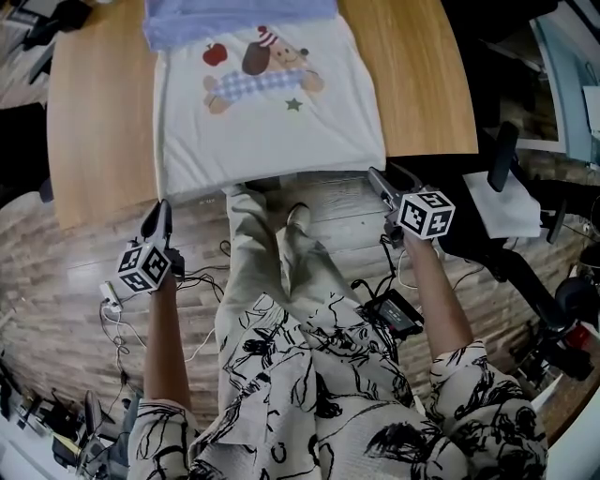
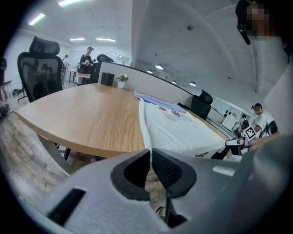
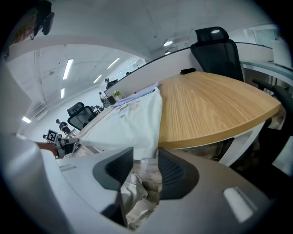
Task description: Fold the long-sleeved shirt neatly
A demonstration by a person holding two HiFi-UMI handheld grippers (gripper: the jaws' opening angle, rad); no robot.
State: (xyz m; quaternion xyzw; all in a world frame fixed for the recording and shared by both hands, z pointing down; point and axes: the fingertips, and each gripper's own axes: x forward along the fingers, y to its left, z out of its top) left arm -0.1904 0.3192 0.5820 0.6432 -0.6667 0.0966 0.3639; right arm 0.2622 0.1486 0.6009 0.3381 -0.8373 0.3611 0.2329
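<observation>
- Person [image 1: 309,394] in black-and-white patterned top stands at the near edge of the table [image 1: 94,122], one gripper in each hand.
- Left gripper [image 2: 150,153]: jaws pressed together, pinching near-left hem corner of the long-sleeved shirt [image 1: 272,122].
- Right gripper [image 3: 145,151]: jaws spread, near-right hem corner hangs at the tips between them, pads not on cloth.
- Shirt is white, lies flat along the wooden table, hem droops just over the near edge.
- Cartoon print [image 1: 267,70] with apple and star on the far half.
- Pale blue cloth [image 1: 234,19] overlaps the shirt's far end.
- Black office chair [image 3: 217,50] beyond the table's far side.
</observation>
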